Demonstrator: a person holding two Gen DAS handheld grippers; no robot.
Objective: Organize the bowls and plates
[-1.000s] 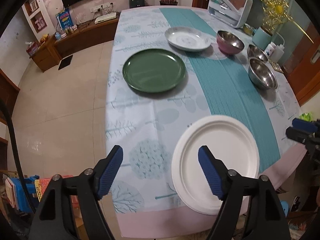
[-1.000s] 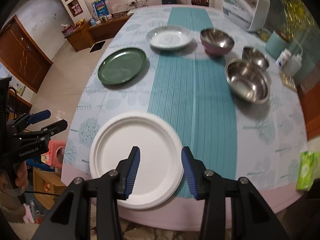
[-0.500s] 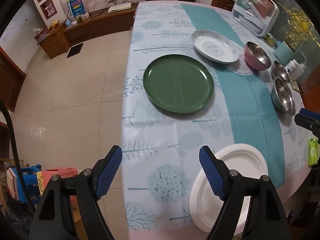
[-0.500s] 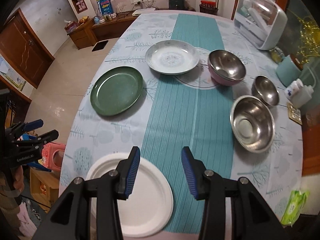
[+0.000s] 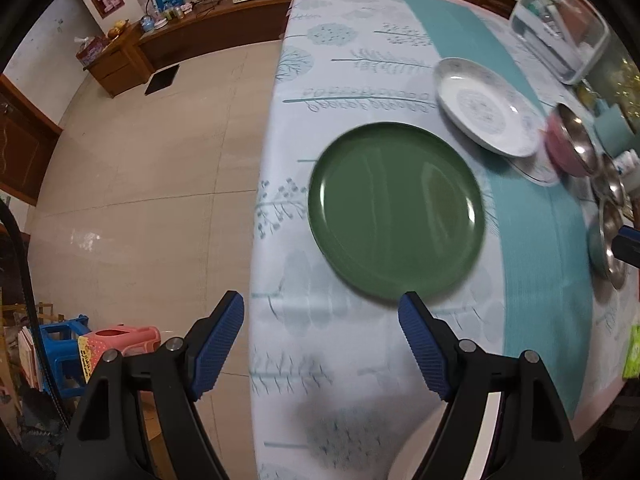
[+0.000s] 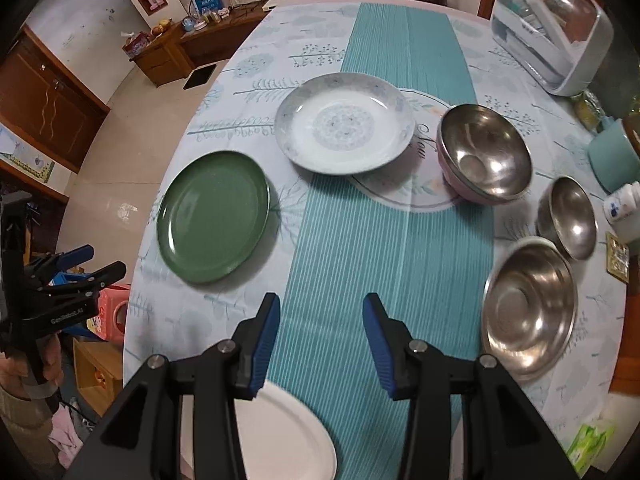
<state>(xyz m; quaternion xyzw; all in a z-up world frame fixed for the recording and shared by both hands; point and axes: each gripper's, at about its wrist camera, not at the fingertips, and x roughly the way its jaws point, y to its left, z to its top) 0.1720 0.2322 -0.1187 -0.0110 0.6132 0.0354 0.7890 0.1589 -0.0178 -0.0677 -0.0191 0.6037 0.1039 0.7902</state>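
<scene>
A: How was the left gripper [image 5: 320,320] posed?

B: It pointed steeply down over the near left edge of the desk [image 5: 360,380]. Its blue fingers [image 5: 218,344] stood wide apart with nothing between them, one over the floor, the other just short of the near rim of the green plate [image 5: 396,210].

A: And the right gripper [image 6: 320,328]?

B: It also pointed steeply down, over the teal runner [image 6: 384,248]. Its fingers [image 6: 378,344] stood moderately apart, holding and touching nothing.

A: Where did the dishes lie?

B: The green plate lay on the left of the desk, the patterned white plate [image 6: 344,124] beyond it. A pink-sided steel bowl [image 6: 484,152], a small steel bowl [image 6: 568,216] and a large steel bowl [image 6: 528,304] lay on the right. The white paper plate [image 6: 284,436] lay at the near edge, partly beneath the right gripper.
</scene>
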